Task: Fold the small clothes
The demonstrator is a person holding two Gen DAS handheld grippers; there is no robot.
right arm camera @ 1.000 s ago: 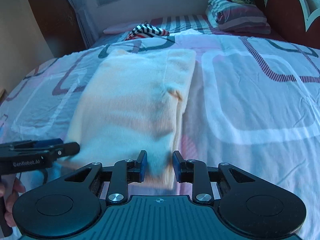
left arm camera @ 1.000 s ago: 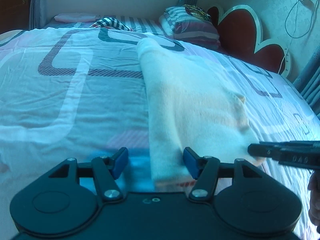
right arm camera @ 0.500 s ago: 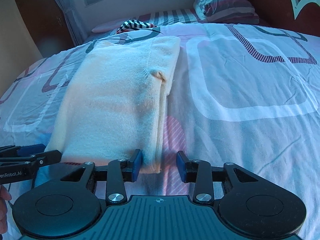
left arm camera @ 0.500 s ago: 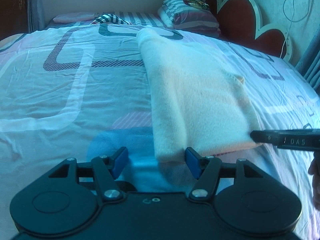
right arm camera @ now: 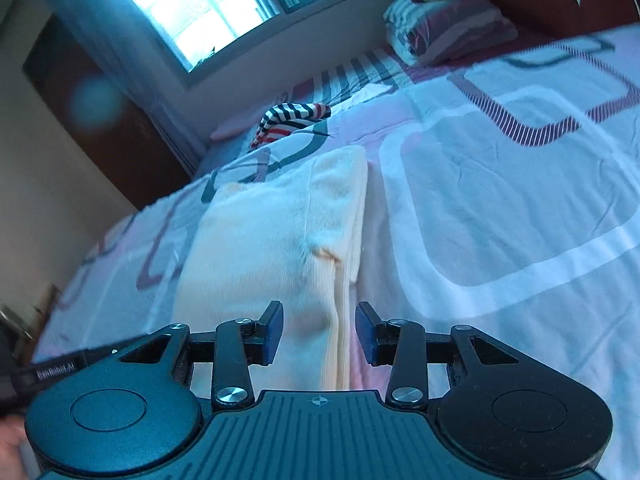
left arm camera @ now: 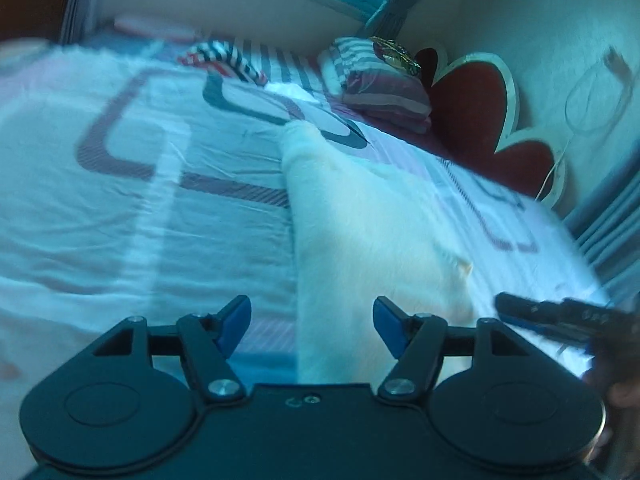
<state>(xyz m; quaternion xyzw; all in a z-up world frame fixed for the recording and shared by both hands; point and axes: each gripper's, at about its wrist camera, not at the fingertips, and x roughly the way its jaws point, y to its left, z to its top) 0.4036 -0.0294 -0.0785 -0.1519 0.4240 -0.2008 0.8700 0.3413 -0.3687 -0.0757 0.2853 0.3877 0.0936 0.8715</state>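
- Cream garment (left arm camera: 372,240), folded into a long narrow strip, lies flat on the bed (left arm camera: 140,216), running from the near edge, where both tools are, toward the far edge under the window.
- Lying that way, its short near end faces both tools, which would suit lifting that end over for a crosswise fold; that is my reading, not something shown.
- Left gripper (left arm camera: 312,326) has its fingers (left arm camera: 236,318) apart and opening, with the strip's left near corner in the gap; neither pad presses the cloth.
- Right gripper (right arm camera: 319,333) has its fingers (right arm camera: 272,330) apart too, a narrower gap, straddling the layered right-hand side of the strip without pinching it.
- In the left wrist view the right tool's tip sits just beside the strip's right near corner.
- Striped garment (right arm camera: 292,118) lies crumpled near the far edge, well apart from the strip, probably waiting its turn.
- Striped pillow (left arm camera: 384,84) rests at the headboard (left arm camera: 472,120) end.
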